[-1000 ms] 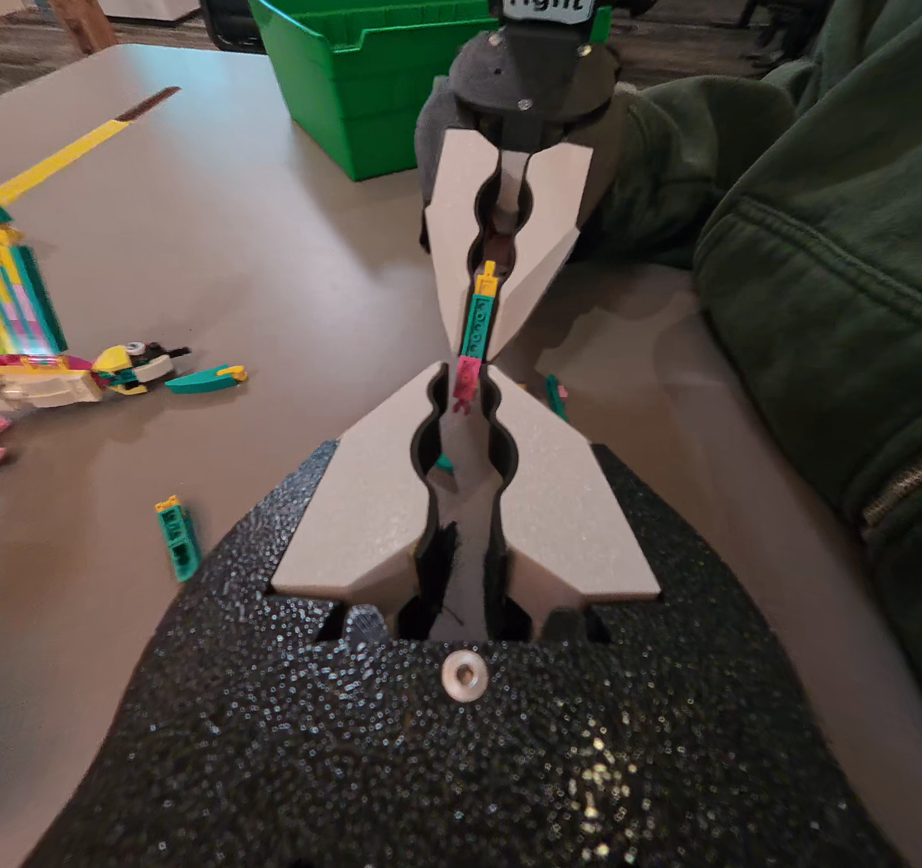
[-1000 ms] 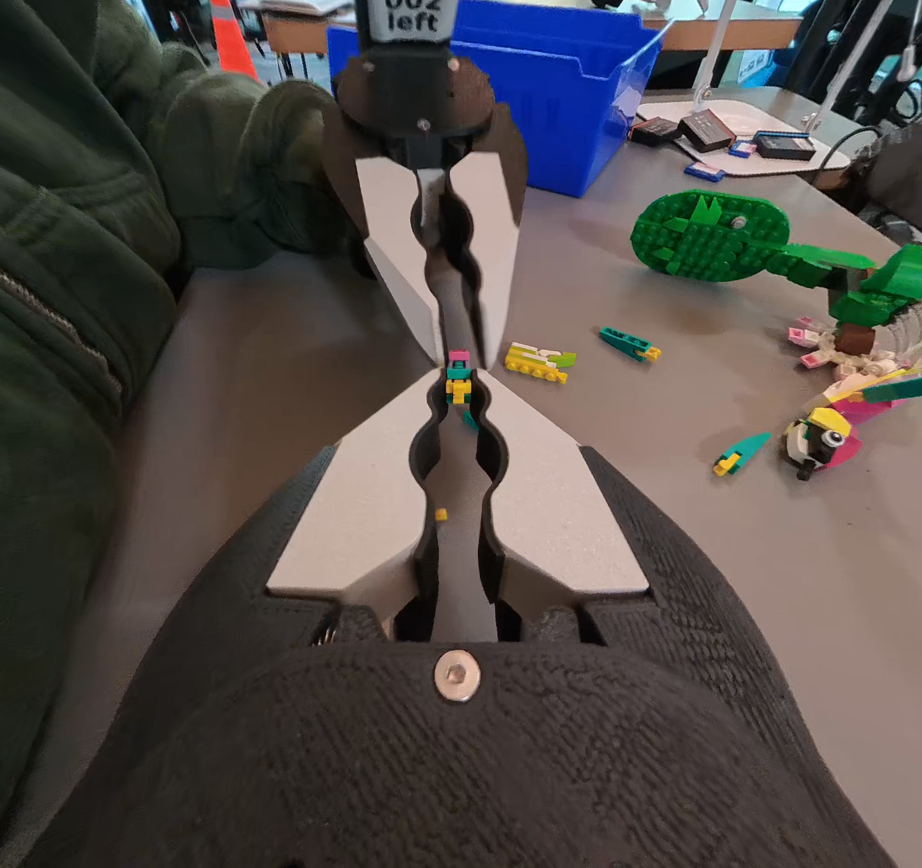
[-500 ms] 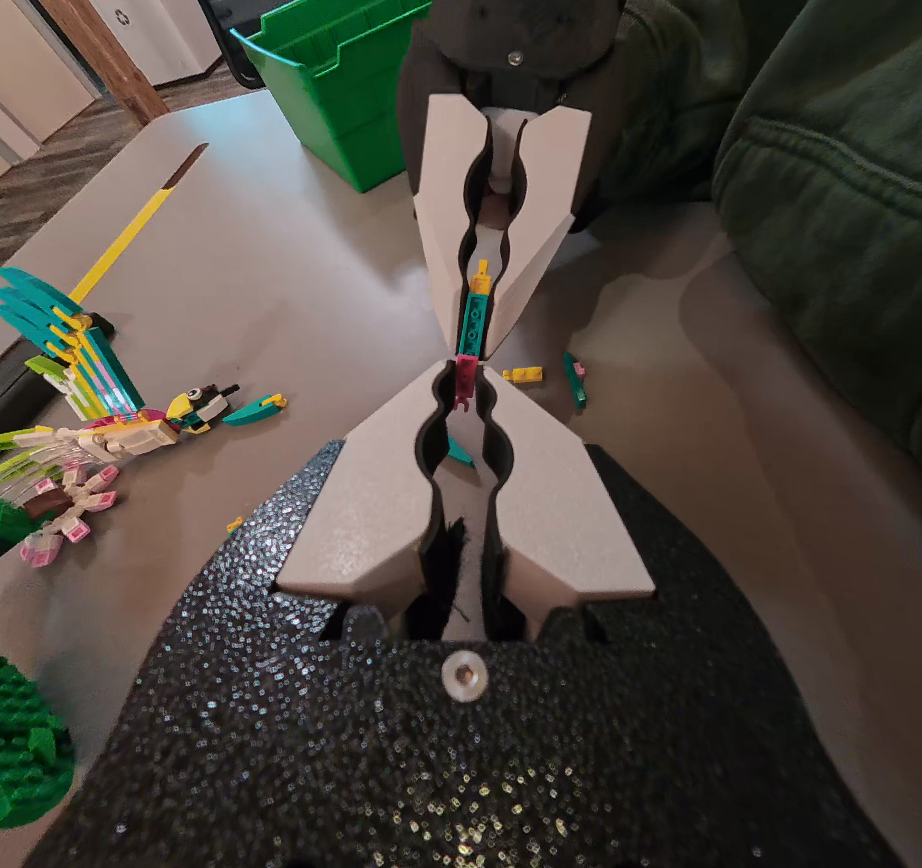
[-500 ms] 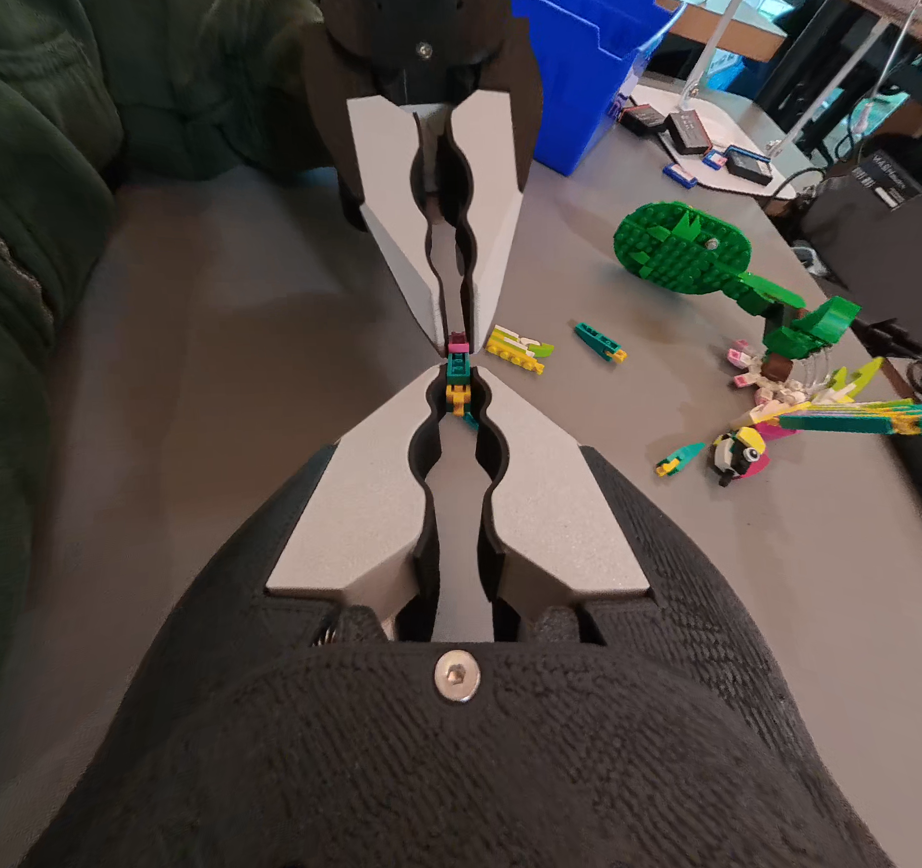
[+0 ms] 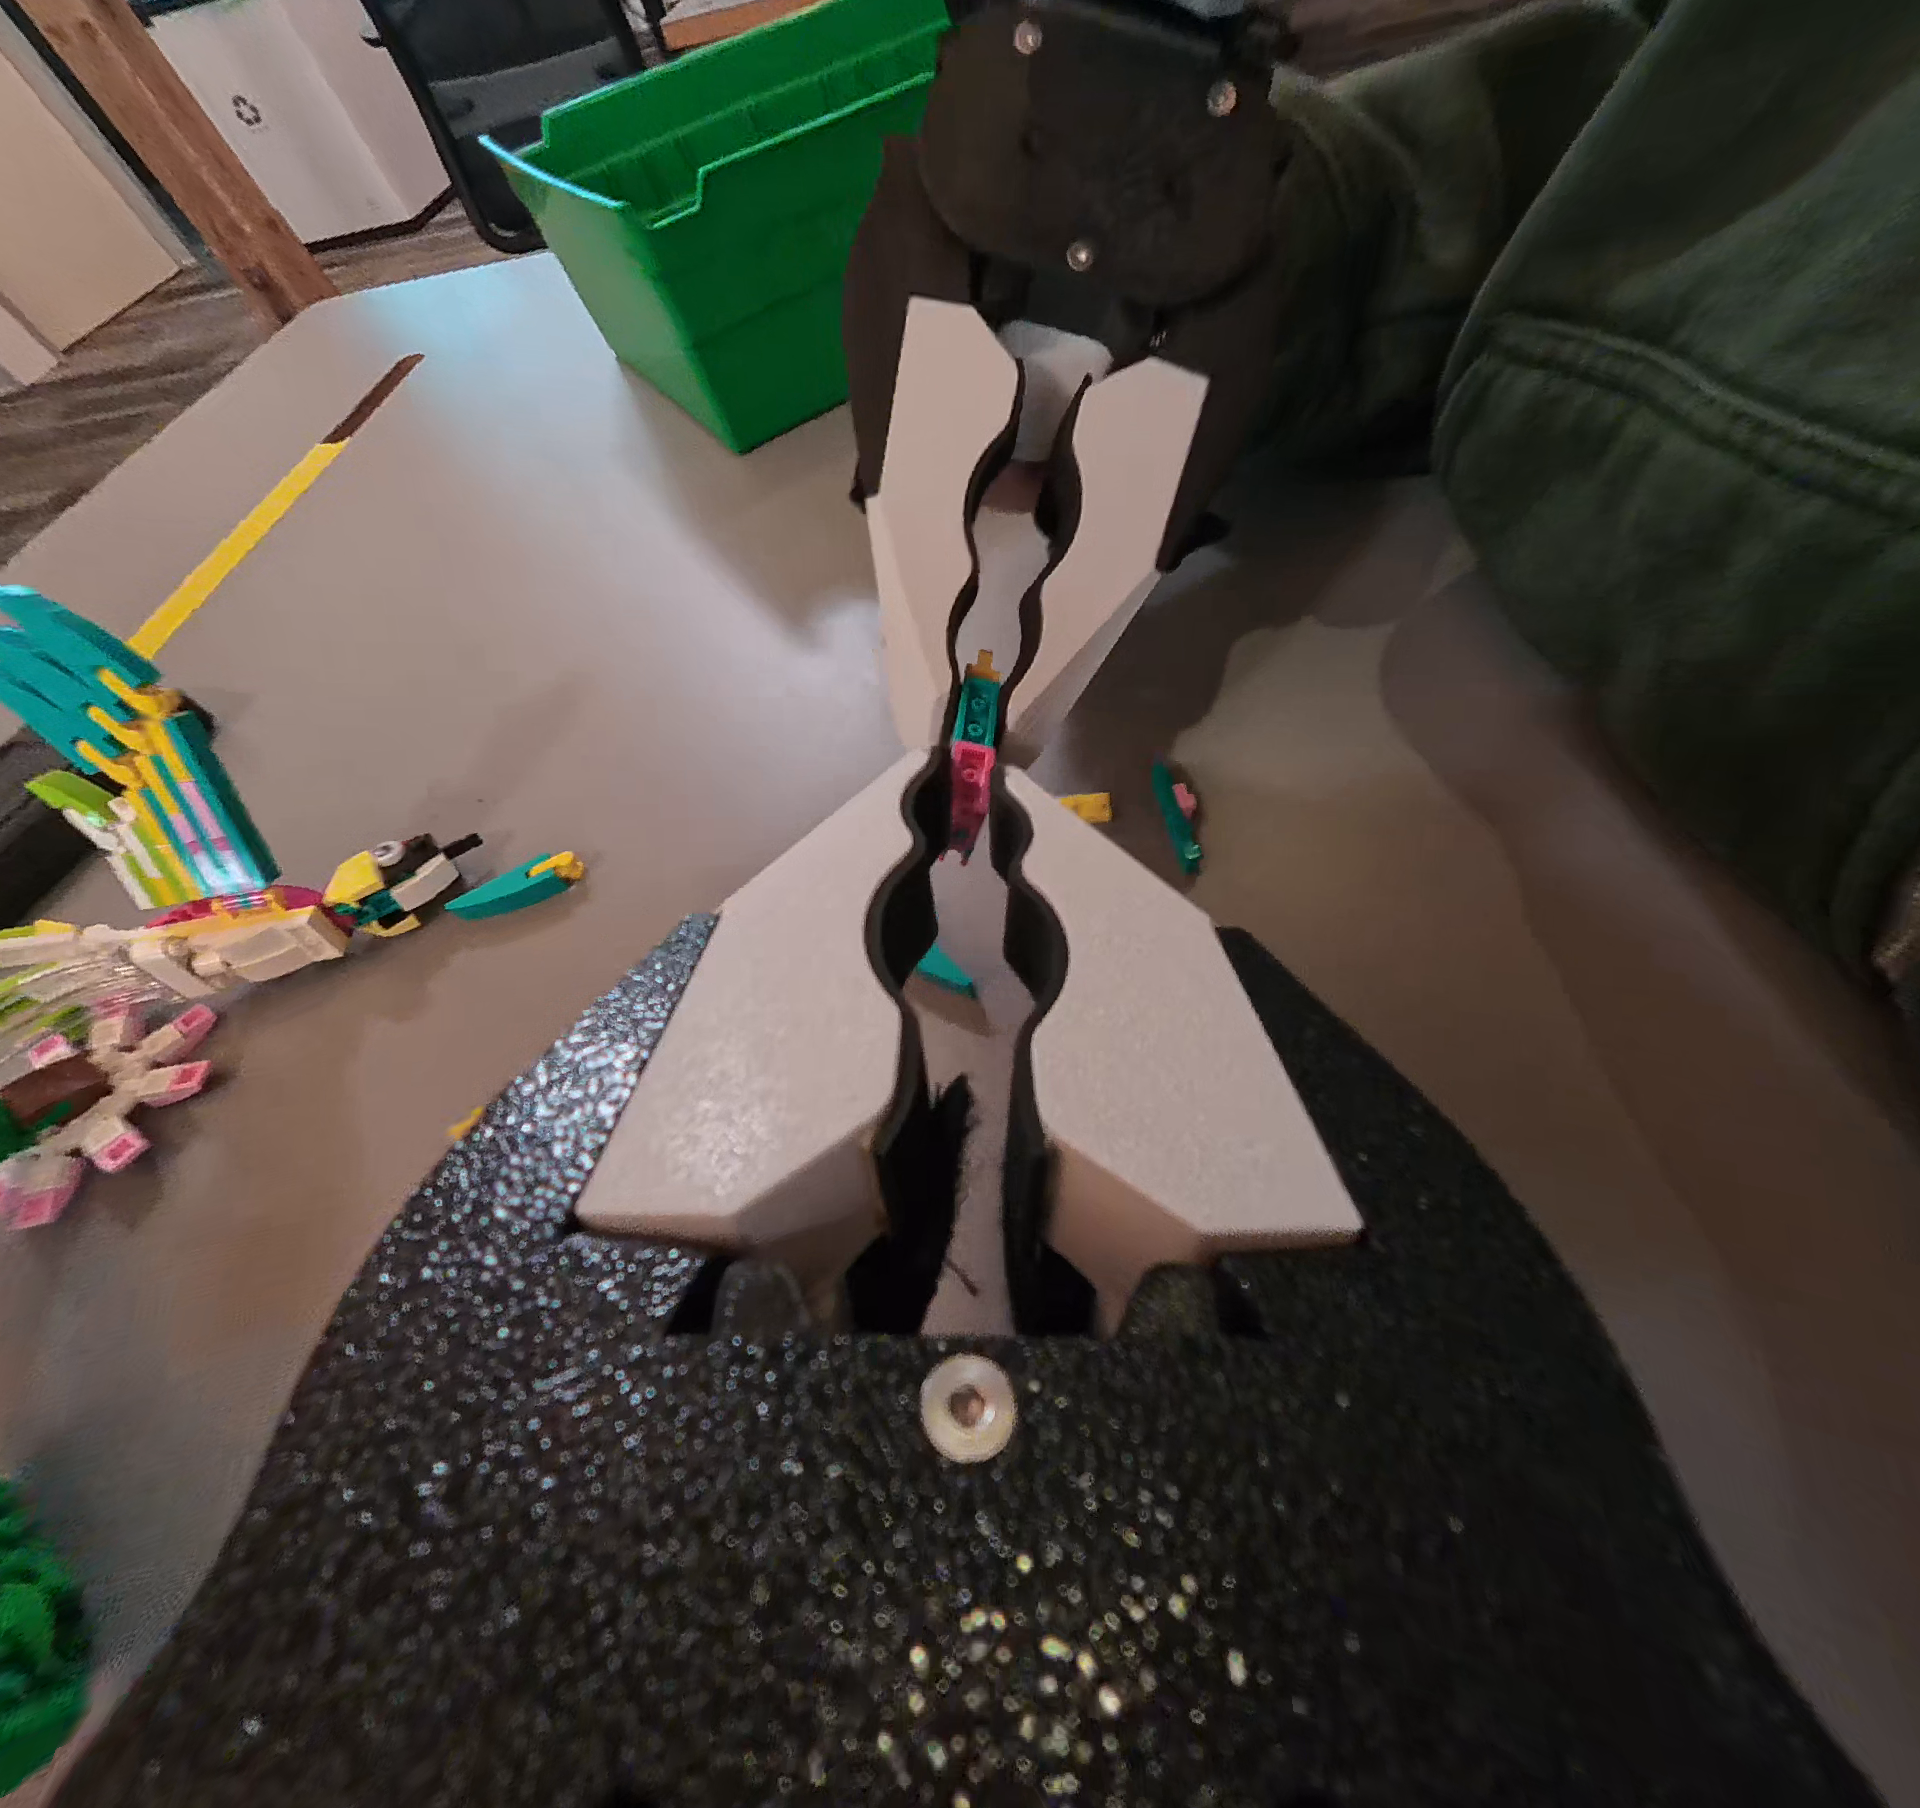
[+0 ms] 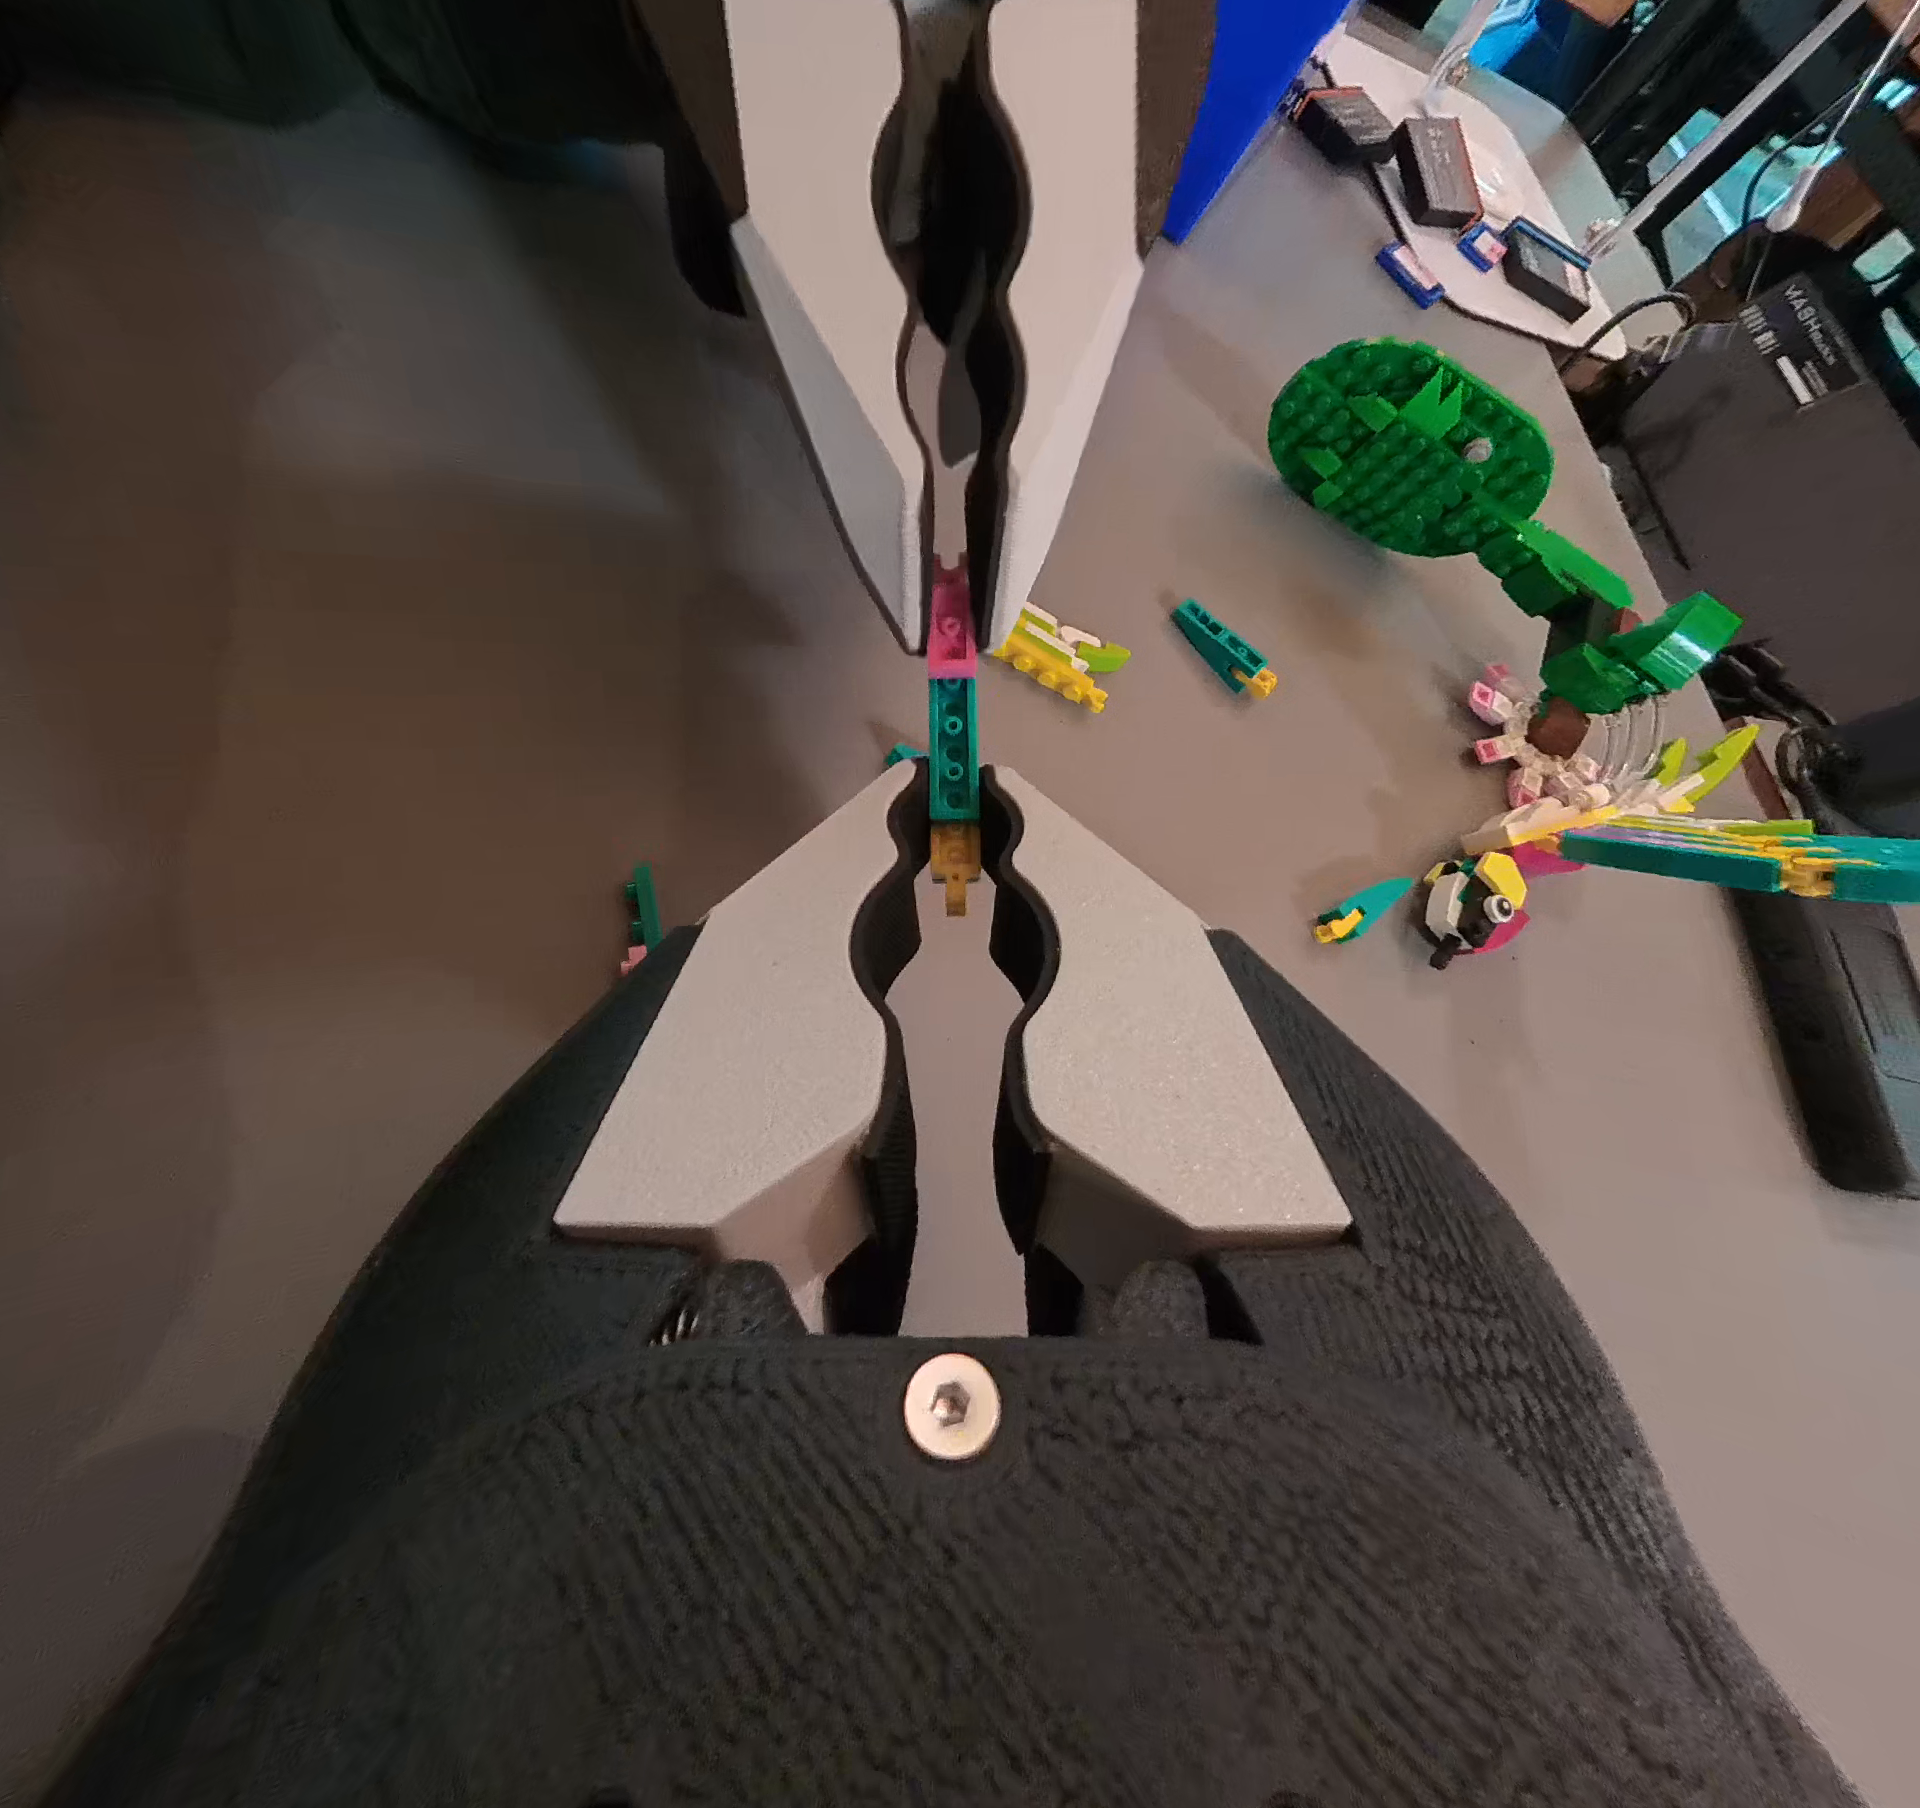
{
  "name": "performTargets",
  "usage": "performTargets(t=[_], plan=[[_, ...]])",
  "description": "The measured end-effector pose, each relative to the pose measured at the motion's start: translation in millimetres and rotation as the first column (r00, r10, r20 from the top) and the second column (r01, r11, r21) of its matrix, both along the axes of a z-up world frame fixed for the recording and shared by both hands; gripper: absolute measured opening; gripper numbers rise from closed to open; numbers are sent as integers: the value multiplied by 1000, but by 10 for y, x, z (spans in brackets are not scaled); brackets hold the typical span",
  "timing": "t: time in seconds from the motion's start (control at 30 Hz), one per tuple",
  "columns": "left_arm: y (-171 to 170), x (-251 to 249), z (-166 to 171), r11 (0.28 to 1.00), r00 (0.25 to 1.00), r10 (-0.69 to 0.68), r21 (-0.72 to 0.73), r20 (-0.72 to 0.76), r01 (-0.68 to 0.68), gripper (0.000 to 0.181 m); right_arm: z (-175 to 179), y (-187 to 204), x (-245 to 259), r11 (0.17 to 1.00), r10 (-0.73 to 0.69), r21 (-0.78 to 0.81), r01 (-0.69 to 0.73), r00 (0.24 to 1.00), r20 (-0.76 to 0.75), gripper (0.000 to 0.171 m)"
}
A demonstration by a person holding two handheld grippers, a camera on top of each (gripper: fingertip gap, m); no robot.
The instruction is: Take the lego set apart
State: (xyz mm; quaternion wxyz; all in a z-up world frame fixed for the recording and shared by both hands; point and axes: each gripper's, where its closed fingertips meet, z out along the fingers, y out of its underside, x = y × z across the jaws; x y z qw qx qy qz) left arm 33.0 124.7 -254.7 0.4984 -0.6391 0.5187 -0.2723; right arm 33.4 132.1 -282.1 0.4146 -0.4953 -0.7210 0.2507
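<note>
Since a second ago more teal shows between my grippers at mid-frame, left gripper clamping the pink end, right gripper the teal-yellow end of the lego strip, so I should pull straight apart, steadily.

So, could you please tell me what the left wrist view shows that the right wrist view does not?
Only the left wrist view shows the green bin, the yellow tape strip and a green sleeve. Only the right wrist view shows the blue bin, the green lego plate and the dark boxes. Both share the small lego strip, its pink end in the left tongs and its teal and yellow end in the right tongs, plus the lego bird on the table.
</note>
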Motion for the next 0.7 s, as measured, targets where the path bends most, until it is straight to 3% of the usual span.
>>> performTargets(t=[0.03, 0.2, 0.27, 0.3, 0.37, 0.4, 0.47, 0.57, 0.7], plan=[[-16, 2, 14, 999, 1000, -14, -28, 24, 15, 3, 2, -4, -4, 1000, 1, 7, -1, 1000, 1, 6], [-98, 18, 107, 967, 976, -61, -230, 208, 109, 2, -1, -4, -43, 996, 3, 87, -3, 1000, -1, 7], [-371, 83, 429, 893, 875, -189, -292, 446, 342, 0, -110, 297, 43, 959, -122, 266, 99, 990, 69, 6], [-386, 86, 528, 871, 843, -181, -317, 506, 377, 0, -155, 445, 108, 927, -168, 354, 127, 982, 86, 5], [-135, 38, 253, 952, 947, -74, -262, 313, 161, 0, -2, 470, 60, 912, -166, 377, 160, 986, -18, 6], [6, -14, 163, 972, 969, 5, -227, 247, 53, 0, 93, 471, 26, 896, -167, 408, 178, 984, -62, 6], [195, -80, 137, 965, 953, 145, -249, 265, -77, 0, 180, 473, -15, 837, -154, 513, 189, 982, -111, 6], [339, -103, 147, 897, 893, 285, -426, 349, -120, 0, 266, 575, -27, 672, -171, 704, 230, 973, -154, 6], [400, -62, 157, 786, 807, 405, -614, 429, -69, 27, 362, 675, -24, 470, -214, 842, 266, 959, -184, 5]])
